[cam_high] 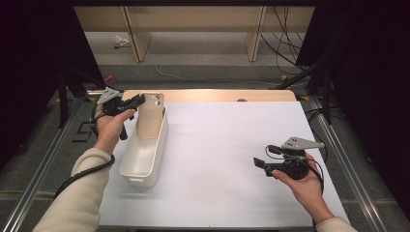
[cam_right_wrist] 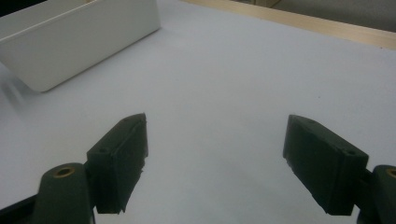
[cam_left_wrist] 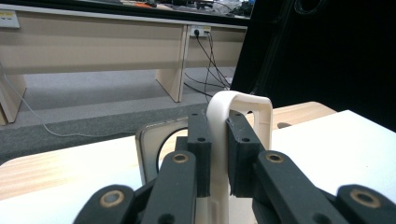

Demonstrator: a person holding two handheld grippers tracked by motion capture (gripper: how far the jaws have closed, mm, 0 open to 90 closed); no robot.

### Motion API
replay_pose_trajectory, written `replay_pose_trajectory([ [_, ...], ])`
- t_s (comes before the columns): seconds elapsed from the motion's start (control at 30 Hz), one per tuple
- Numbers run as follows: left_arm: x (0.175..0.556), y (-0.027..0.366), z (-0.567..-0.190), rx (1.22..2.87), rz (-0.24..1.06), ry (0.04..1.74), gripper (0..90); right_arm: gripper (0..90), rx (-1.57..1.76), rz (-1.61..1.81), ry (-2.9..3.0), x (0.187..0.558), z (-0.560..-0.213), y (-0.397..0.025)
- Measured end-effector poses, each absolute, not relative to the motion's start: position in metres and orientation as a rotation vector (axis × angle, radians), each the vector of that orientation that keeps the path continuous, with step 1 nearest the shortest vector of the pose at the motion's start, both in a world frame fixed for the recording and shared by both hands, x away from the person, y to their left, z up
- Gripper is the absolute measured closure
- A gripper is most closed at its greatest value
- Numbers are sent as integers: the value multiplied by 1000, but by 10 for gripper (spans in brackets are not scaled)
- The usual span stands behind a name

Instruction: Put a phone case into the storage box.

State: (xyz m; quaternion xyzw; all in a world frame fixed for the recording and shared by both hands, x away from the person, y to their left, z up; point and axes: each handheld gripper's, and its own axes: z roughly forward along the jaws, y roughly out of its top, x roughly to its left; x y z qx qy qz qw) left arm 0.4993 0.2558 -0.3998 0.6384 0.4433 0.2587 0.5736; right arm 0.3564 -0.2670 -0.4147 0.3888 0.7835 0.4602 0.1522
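I count two grippers, one bin and one cream board on the table point(cam_high: 227, 159), which carries a single white sheet with a strip of bare wood along its far edge.

Left gripper point(cam_high: 137, 101): upper left of the high view, held in my left hand point(cam_high: 111, 126). Its jaws are clamped on the board point(cam_high: 151, 117), pinching the loop handle at the top. In the left gripper view the gripper point(cam_left_wrist: 218, 154) has both pads pressed against the white handle point(cam_left_wrist: 240, 100), one on each side, no gap visible. The board stands upright, slightly tilted, at the far end of the bin point(cam_high: 145, 154), its lower part inside the bin walls.

Bin: one, white, long and rectangular, left of centre in the high view, lying lengthwise away from me. I see nothing else inside it. One corner of it shows in the upper left of the right gripper view point(cam_right_wrist: 79, 39).

Right gripper point(cam_high: 263, 157): lower right of the high view, held in my right hand point(cam_high: 304, 186), well apart from the bin. Its jaws are spread wide and hold nothing; in the right gripper view the gripper point(cam_right_wrist: 215, 163) has bare white sheet between its two pads.
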Motion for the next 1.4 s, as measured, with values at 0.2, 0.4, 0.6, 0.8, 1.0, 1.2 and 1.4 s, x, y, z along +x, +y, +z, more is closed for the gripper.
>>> replay_pose_trajectory([
  [0.2, 500, 258, -404, 1506, 610, 1056, 813, 228, 1112, 1320, 2249, 356, -414, -267],
  [0.4, 502, 258, -407, 1509, 606, 1063, 813, 228, 1113, 1320, 2251, 356, -415, -266],
  [0.6, 505, 255, -411, 1509, 600, 1067, 813, 228, 1113, 1321, 2253, 357, -415, -267],
  [0.8, 506, 257, -414, 1506, 598, 1075, 812, 228, 1109, 1323, 2257, 357, -415, -266],
  [1.0, 507, 259, -416, 1509, 592, 1079, 811, 228, 1106, 1317, 2260, 357, -415, -266],
  [1.2, 508, 258, -420, 1510, 594, 1089, 811, 229, 1104, 1319, 2261, 357, -415, -266],
  [1.4, 510, 257, -420, 1515, 597, 1093, 809, 228, 1104, 1317, 2262, 357, -415, -266],
])
